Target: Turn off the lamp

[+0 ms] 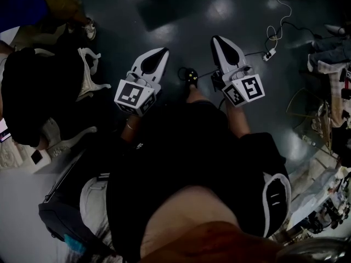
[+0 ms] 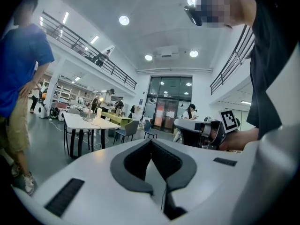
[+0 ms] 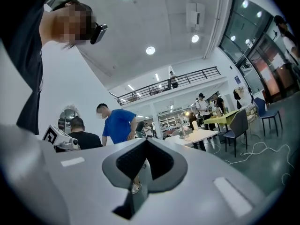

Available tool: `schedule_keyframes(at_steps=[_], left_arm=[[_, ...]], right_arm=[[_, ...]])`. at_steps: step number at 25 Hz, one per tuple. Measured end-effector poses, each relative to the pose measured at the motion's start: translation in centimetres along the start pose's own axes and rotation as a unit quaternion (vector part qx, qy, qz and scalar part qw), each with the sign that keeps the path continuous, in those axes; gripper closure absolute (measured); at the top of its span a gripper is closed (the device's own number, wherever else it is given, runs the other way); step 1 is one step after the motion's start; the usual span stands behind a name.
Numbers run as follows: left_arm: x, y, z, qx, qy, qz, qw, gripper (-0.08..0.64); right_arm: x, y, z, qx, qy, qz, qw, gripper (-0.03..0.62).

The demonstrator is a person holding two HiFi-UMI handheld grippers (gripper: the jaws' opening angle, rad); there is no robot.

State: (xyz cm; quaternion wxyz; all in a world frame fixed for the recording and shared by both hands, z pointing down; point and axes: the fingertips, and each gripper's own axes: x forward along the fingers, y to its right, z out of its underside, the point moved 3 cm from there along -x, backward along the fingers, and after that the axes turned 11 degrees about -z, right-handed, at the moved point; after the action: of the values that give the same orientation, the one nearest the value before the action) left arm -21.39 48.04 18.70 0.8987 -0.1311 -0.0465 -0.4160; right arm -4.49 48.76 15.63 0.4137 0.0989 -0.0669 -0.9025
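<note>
Lamp (image 2: 90, 112): lit, standing on a white worktop (image 2: 84, 124) far across the hall. It is at 10 o'clock from the left tongs (image 2: 151, 142), and at 2 o'clock from the right tongs (image 3: 145, 142) in that gripper's own view.
Views: only the two gripper views take in the lamp. The head view looks down on the dark floor (image 1: 181, 15), the person's legs (image 1: 181, 147) and both tongs side by side.
Left tongs: closed, nothing between the pads.
Right tongs: closed, nothing between the pads.
Ground between: grey floor runs from the tongs to the worktop, which is well apart from them.
Person in blue shirt (image 2: 26, 64): standing at 9 o'clock in the left gripper view, nearer than the worktop and beside the line to the lamp.
Chairs (image 2: 125, 129): grey, on the worktop's 3 o'clock side.
Power strip (image 1: 269, 54): on the floor at 2 o'clock from the right tongs in the head view, with a white cable (image 1: 282, 15) trailing towards 12 o'clock.
Ornate white chair (image 1: 90, 81): at 9 o'clock from the left tongs, draped in black cloth (image 1: 33, 86).
</note>
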Motion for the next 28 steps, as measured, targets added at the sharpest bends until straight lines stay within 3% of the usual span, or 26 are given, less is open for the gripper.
schedule_keyframes(at_steps=[17, 28], left_arm=[[15.9, 0.2, -3.6, -0.025, 0.002, -0.051, 0.9984, 0.554], [18.8, -0.9, -4.8, -0.01, 0.013, -0.066, 0.9977, 0.554]], right_arm=[[3.1, 17.4, -3.1, 0.024, 0.006, -0.047, 0.999, 0.594], [2.9, 21.1, -3.3, 0.04, 0.015, -0.035, 0.998, 0.594]])
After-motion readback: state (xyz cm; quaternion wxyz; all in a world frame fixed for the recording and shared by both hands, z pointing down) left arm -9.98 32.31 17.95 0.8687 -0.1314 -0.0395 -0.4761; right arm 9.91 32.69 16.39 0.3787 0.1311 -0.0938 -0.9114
